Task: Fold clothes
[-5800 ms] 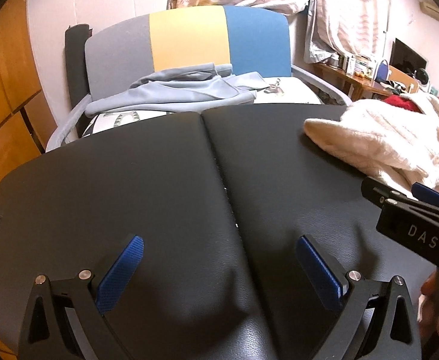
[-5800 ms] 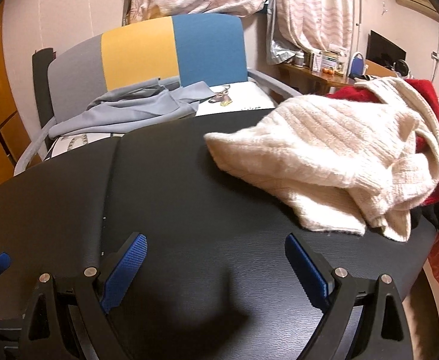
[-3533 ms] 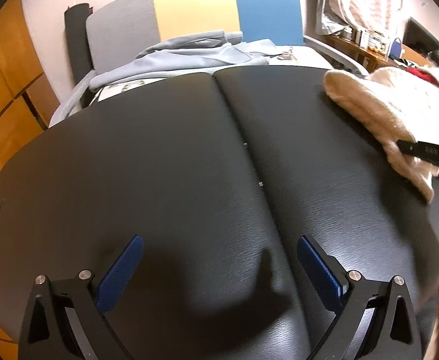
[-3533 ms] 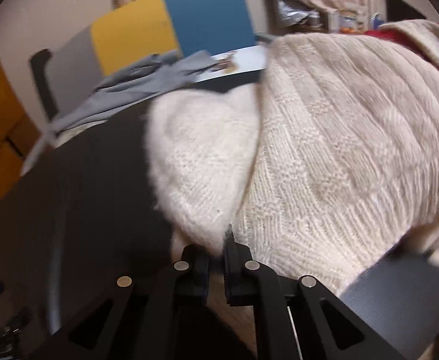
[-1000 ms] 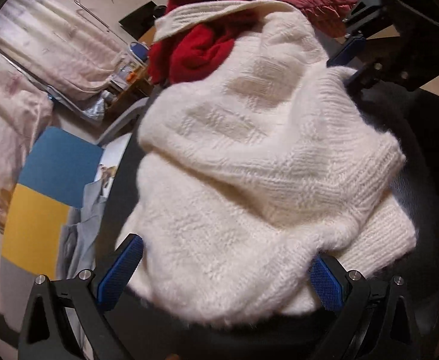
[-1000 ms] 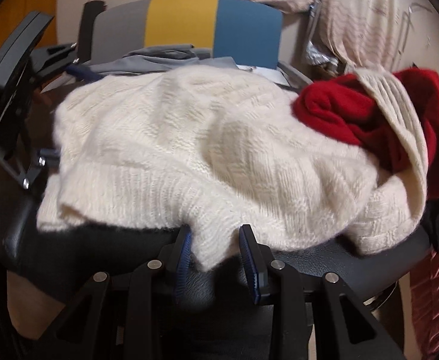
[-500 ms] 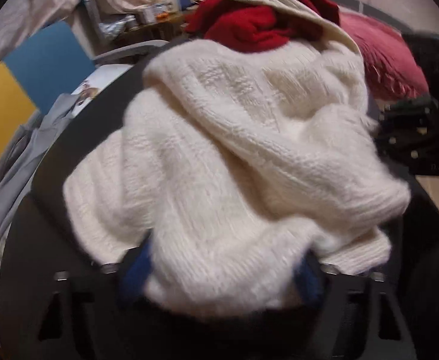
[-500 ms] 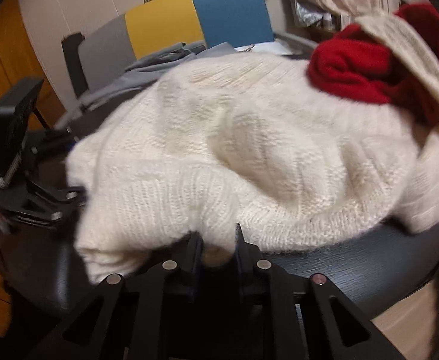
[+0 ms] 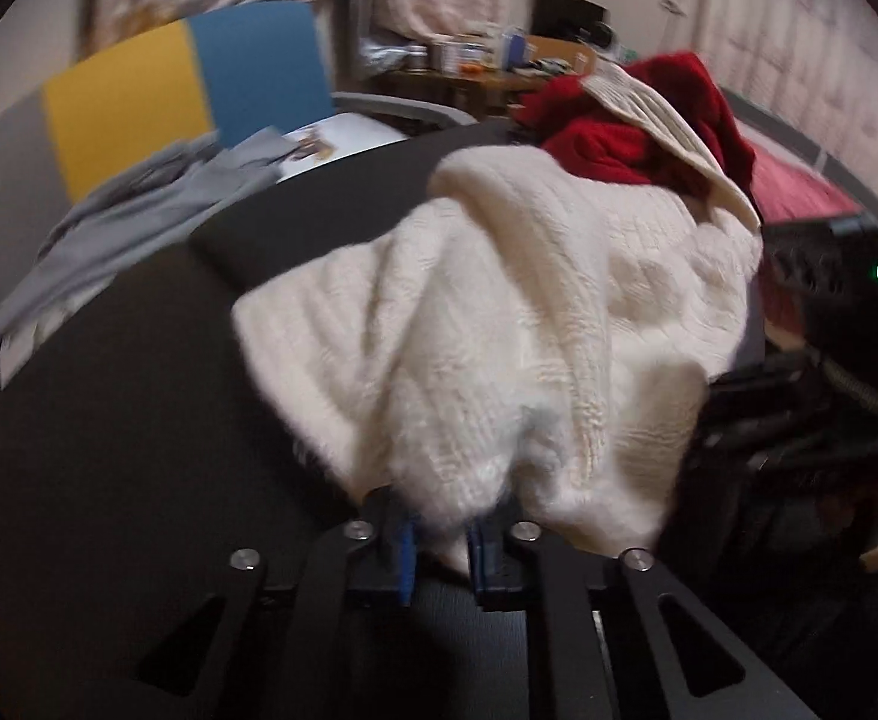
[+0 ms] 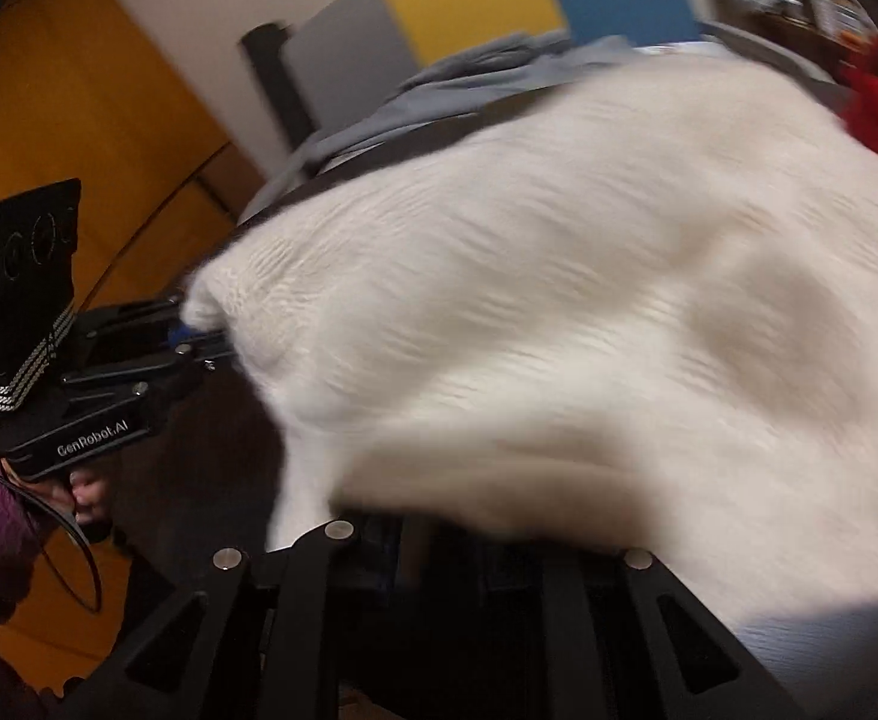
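A cream knit sweater [image 9: 499, 312] lies bunched on the black padded table [image 9: 109, 420], its far end under a red garment [image 9: 631, 120]. My left gripper [image 9: 442, 531] is shut on a fold of its near edge, the blue pads pinching the knit. In the right wrist view that same left gripper [image 10: 211, 342] holds a sweater corner at the left. My right gripper [image 10: 439, 540] has the sweater [image 10: 559, 300] draped over its fingers. Its jaws are opening slightly with the hem still between them, and the blur hides the pads.
A grey garment [image 9: 139, 204] lies on the grey, yellow and blue chair [image 9: 199, 84] behind the table. A cluttered desk [image 9: 499, 72] stands at the back and a pink bed [image 9: 799, 192] at the right. A hand [image 10: 85, 492] in a purple sleeve holds the left gripper.
The left jaws closed from wide open onto the sweater's edge as the gripper rolled upright. Both grippers moved with the sweater, which now stretches between them. The right grip stayed on the hem.
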Tool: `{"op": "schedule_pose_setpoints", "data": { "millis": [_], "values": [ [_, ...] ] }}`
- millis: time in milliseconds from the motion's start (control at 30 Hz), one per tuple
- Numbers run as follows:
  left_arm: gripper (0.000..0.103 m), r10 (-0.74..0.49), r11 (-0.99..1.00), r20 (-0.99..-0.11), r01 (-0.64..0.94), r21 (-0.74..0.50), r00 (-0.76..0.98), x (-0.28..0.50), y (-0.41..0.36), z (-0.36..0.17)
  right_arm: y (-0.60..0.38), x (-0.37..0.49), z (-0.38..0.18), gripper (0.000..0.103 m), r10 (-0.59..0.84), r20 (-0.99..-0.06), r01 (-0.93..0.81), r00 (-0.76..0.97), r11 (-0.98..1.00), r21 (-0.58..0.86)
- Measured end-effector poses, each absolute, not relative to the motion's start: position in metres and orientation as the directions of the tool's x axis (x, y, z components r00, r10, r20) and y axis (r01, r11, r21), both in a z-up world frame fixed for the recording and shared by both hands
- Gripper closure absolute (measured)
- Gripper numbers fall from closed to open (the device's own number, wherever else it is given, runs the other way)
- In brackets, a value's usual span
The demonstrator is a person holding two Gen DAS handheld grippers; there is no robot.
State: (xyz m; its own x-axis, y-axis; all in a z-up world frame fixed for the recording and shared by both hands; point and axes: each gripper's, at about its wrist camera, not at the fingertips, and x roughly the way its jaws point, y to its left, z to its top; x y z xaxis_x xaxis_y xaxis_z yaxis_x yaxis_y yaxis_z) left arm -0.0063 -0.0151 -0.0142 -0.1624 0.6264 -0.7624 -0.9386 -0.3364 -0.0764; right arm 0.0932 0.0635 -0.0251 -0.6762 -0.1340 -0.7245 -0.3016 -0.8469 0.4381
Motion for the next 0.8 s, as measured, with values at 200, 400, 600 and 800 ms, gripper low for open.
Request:
{"op": "schedule_pose_setpoints", "data": {
  "millis": [200, 400, 600, 800],
  "values": [
    [0.096, 0.624, -0.478, -0.749, -0.867, -0.14, -0.223, -0.01, -0.064, -0.012, 0.061, 0.102, 0.001, 0.073, -0.112, -0.695, -0.288, -0.71, -0.855, 0.432],
    [0.095, 0.633, -0.484, -0.73, -0.868, -0.113, -0.258, 0.005, -0.078, -0.009, 0.11, 0.174, 0.027, 0.065, 0.067, -0.683, -0.46, -0.727, -0.786, 0.413],
    [0.022, 0.672, -0.411, -0.702, -0.907, -0.086, -0.238, 0.027, -0.057, -0.006, 0.182, 0.228, 0.028, 0.029, 0.216, -0.743, -0.659, -0.634, -0.653, 0.372],
    [0.005, 0.655, -0.398, -0.689, -0.917, 0.034, -0.31, 0.03, -0.021, -0.012, 0.2, 0.191, -0.018, 0.026, 0.267, -0.851, -0.751, -0.452, -0.629, 0.201]
  ]
}}
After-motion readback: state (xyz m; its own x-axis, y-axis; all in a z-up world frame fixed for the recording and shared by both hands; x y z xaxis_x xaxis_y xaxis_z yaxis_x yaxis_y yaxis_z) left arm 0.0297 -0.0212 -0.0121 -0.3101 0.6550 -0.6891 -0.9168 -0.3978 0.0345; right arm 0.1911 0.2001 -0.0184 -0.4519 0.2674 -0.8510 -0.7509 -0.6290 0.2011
